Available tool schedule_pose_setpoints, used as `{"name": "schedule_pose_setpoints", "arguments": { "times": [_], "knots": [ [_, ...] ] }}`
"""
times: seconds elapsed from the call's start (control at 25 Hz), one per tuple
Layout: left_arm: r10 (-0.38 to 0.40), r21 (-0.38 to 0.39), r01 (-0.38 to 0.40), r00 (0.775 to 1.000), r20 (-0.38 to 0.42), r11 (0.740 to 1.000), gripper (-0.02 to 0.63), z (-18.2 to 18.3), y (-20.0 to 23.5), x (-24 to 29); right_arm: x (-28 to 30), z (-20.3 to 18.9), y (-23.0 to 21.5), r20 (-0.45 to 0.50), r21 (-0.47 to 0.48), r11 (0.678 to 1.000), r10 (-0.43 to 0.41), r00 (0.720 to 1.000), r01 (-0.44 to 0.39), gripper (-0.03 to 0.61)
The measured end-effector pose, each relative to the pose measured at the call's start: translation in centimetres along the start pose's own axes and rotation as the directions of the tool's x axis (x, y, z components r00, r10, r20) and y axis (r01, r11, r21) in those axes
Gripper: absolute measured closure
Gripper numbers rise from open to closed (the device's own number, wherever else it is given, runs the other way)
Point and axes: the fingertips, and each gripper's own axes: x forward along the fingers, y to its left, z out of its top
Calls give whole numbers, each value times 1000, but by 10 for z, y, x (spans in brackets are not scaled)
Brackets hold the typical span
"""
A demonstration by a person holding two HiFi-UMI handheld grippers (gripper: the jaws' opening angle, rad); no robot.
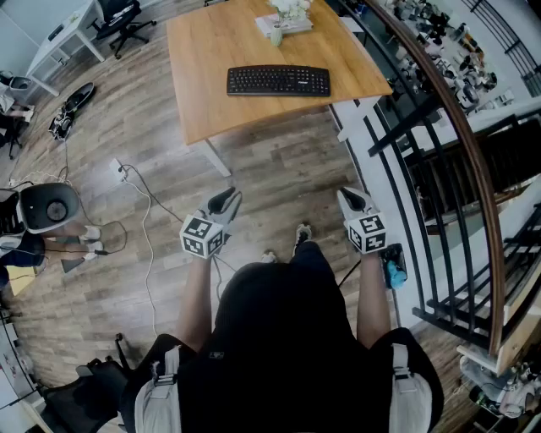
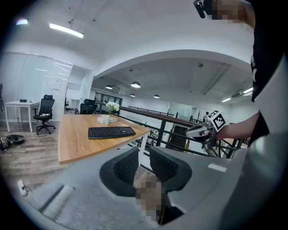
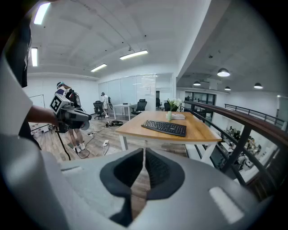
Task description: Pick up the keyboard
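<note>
A black keyboard [image 1: 278, 81] lies flat on a wooden table [image 1: 220, 101] well ahead of me, near its right front edge; it also shows as the keyboard [image 2: 111, 132] and the keyboard [image 3: 164, 128]. My left gripper [image 1: 228, 200] and right gripper [image 1: 351, 200] hang over the floor, a good way short of the table. Both are shut with nothing between their jaws, seen at the left gripper [image 2: 144, 158] and the right gripper [image 3: 144, 161]. Each gripper shows in the other's view, the right gripper [image 2: 208, 127] and the left gripper [image 3: 67, 116].
A small vase of white flowers [image 1: 276, 30] and a book [image 1: 287, 24] stand at the table's far side. A black railing [image 1: 431, 144] runs along the right. Cables and a power strip [image 1: 118, 169] lie on the wooden floor at left, beside a round device [image 1: 49, 206].
</note>
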Motion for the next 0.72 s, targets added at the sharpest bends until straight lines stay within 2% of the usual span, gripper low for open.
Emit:
{"name": "schedule_pose_setpoints", "arguments": {
  "times": [0.72],
  "knots": [
    [-15,-11,15,1000,-14,1000,526,-8,7,-6,6,-7,18,-9,16,1000,-14,1000,14,561]
  ]
}}
